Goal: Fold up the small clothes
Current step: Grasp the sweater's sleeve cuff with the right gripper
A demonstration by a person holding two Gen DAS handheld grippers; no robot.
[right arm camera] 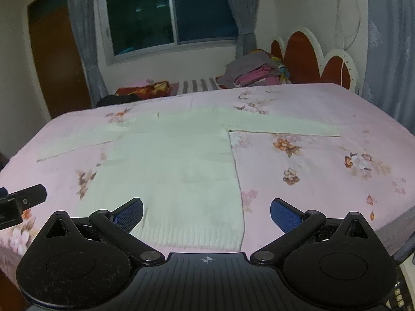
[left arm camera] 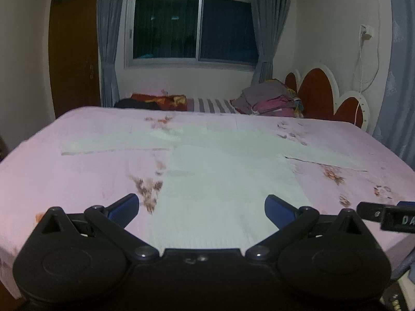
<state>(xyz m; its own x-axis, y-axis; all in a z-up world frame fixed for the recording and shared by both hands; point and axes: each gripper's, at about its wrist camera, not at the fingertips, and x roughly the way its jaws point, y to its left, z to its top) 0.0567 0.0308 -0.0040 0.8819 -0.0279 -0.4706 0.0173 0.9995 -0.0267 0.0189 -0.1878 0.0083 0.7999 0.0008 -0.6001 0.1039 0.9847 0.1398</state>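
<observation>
A pale white knit sweater [left arm camera: 220, 176] lies flat on the pink floral bed, sleeves spread left and right, ribbed hem toward me. It also shows in the right wrist view [right arm camera: 176, 165]. My left gripper [left arm camera: 201, 207] is open and empty, hovering just above the sweater's lower body near the hem. My right gripper [right arm camera: 206, 213] is open and empty over the hem's right corner. The right gripper's tip shows at the right edge of the left wrist view [left arm camera: 389, 215]; the left gripper's tip shows at the left edge of the right wrist view [right arm camera: 20, 202].
The pink floral bedsheet [right arm camera: 324, 176] covers the bed. A pile of folded clothes [left arm camera: 269, 98] sits at the far side by the red and white headboard [left arm camera: 319, 90]. Dark and red cloth [left arm camera: 155, 102] lies far left. A window with grey curtains [left arm camera: 192, 20] is behind.
</observation>
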